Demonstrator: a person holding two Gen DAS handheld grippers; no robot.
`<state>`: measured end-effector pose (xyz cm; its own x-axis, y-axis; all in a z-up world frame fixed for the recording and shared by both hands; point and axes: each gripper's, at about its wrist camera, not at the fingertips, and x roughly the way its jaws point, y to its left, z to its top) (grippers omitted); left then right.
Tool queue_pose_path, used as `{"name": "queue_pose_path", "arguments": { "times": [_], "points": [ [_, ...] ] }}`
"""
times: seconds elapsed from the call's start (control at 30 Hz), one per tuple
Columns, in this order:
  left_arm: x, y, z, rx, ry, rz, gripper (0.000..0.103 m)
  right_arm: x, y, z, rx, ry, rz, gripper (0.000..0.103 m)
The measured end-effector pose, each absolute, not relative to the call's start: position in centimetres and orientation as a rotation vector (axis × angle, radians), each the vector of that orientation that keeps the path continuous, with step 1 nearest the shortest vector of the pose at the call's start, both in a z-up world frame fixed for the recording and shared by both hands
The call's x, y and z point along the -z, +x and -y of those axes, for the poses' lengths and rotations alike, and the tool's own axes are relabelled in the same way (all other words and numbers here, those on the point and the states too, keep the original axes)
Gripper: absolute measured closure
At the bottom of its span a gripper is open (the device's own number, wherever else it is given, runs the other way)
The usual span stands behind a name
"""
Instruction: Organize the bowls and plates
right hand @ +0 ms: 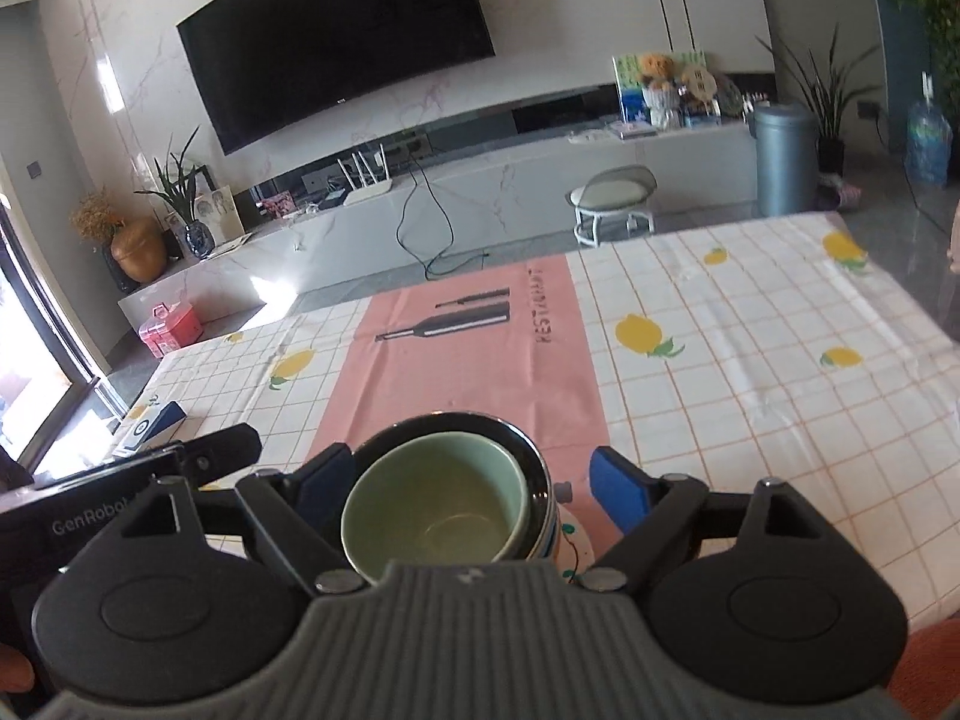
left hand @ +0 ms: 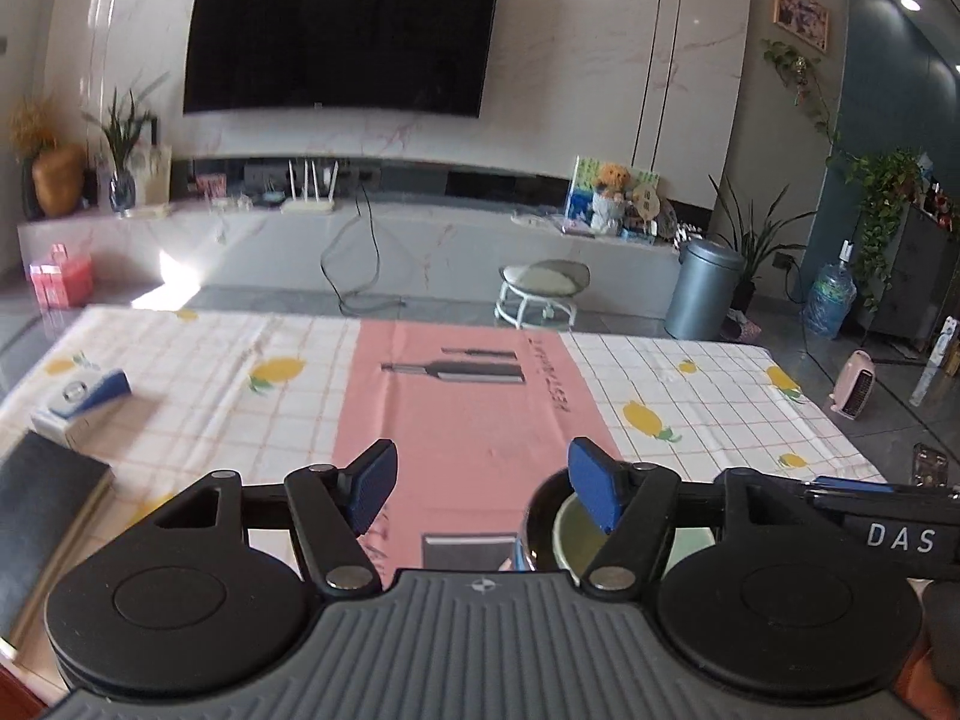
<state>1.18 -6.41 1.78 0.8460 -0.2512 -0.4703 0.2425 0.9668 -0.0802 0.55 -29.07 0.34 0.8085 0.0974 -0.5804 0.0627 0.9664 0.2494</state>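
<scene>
**Bowls nested, both claws standing wide**

With the pale green bowl (right hand: 435, 504) sitting inside the dark-rimmed bowl (right hand: 528, 462), the stack rests near the near edge of the table (right hand: 750, 360), on the pink runner (right hand: 468, 360) that crosses the lemon-print cloth (right hand: 720, 324). A white patterned plate (right hand: 573, 543) shows just beneath the stack on its right side; how much crockery lies under it cannot be told from here.

The right claw (right hand: 480, 489) stands wide, its two blue pads on either side of the stack. The right pad is clearly apart from the bowls. The left pad sits very close to the dark rim, partly hidden behind it, and does not appear to press on it. Nothing is gripped.

The left claw (left hand: 483, 489) also stands wide and holds nothing. Its right pad overlaps the stack's rim in the left wrist view, where the green bowl (left hand: 576, 531) and its dark outer bowl (left hand: 543, 504) peek out at the bottom; the pad seems to hang above rather than on them.

Nesting smaller into larger, on a plate, keeps the crockery compact and stable, which fits the tidying task. Judging by the open claws around a settled stack, this nesting step looks complete. A blue and white box (left hand: 84, 399) and a dark flat object (left hand: 42, 498) lie by the left edge, well apart from the bowls.
</scene>
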Motion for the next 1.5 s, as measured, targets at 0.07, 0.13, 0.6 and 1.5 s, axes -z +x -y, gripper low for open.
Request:
{"name": "queue_pose_path", "arguments": {
  "times": [0.07, 0.13, 0.6, 1.5],
  "points": [
    [-2.5, -0.2, 6.5, 0.243, 0.050, -0.426, 0.023, -1.2, -0.6, 28.6, -0.010, 0.224, -0.589, 0.012],
    [-3.1, -1.4, 6.4, 0.252, 0.101, -0.378, 0.020, -1.8, -1.7, 28.2, -0.003, 0.200, -0.553, 0.008],
    [0.3, -3.5, 5.2, 0.180, 0.152, -0.491, 0.010, -0.1, -7.0, 24.5, 0.056, 0.055, -0.511, 0.003],
    [4.9, -5.2, 4.6, 0.105, 0.194, -0.647, 0.010, 4.6, -8.5, 23.3, 0.121, 0.061, -0.627, 0.003]
  ]
}}
